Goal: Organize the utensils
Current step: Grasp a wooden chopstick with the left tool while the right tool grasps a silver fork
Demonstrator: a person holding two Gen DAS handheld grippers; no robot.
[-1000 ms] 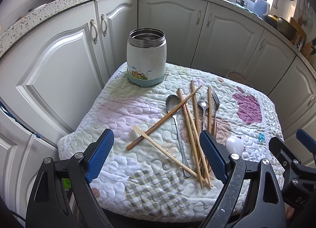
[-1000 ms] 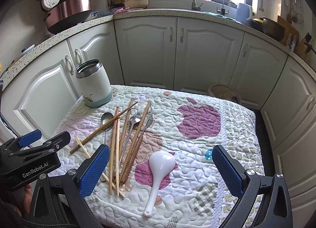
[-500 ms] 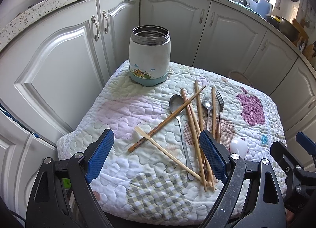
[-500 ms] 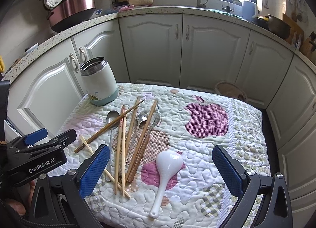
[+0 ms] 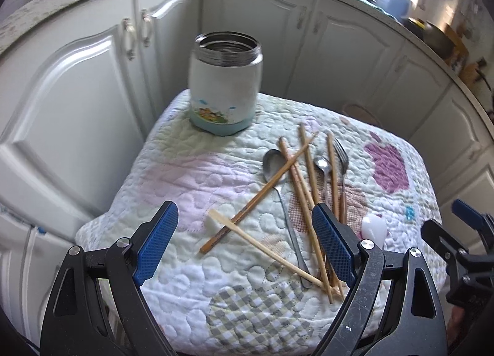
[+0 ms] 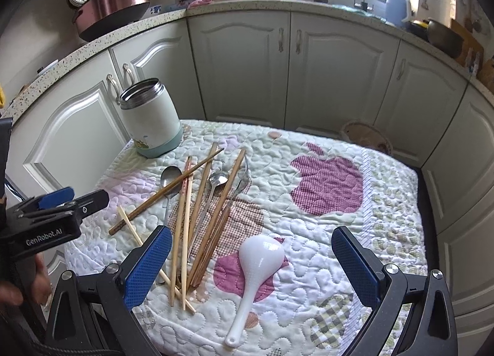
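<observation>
A white steel-rimmed jar (image 5: 226,87) stands open at the quilt's far left corner, also in the right wrist view (image 6: 150,118). Several wooden chopsticks (image 5: 304,186), two metal spoons (image 5: 273,164) and a fork (image 5: 341,158) lie in a loose pile mid-quilt; the pile shows in the right wrist view (image 6: 200,198). A white rice spoon (image 6: 257,263) lies nearer, right of the pile. My left gripper (image 5: 244,242) is open and empty above the quilt's near edge. My right gripper (image 6: 251,266) is open and empty, with the rice spoon between its fingers in view.
The quilt (image 6: 327,183) covers a low surface ringed by white kitchen cabinets (image 6: 244,66). A pink rice cooker (image 6: 111,4) sits on the counter at the far left. The left gripper's body (image 6: 52,217) shows at the left of the right wrist view.
Both grippers have moved forward and a little lower toward the quilt, so the jar and utensils look larger. Nothing on the quilt has moved.
</observation>
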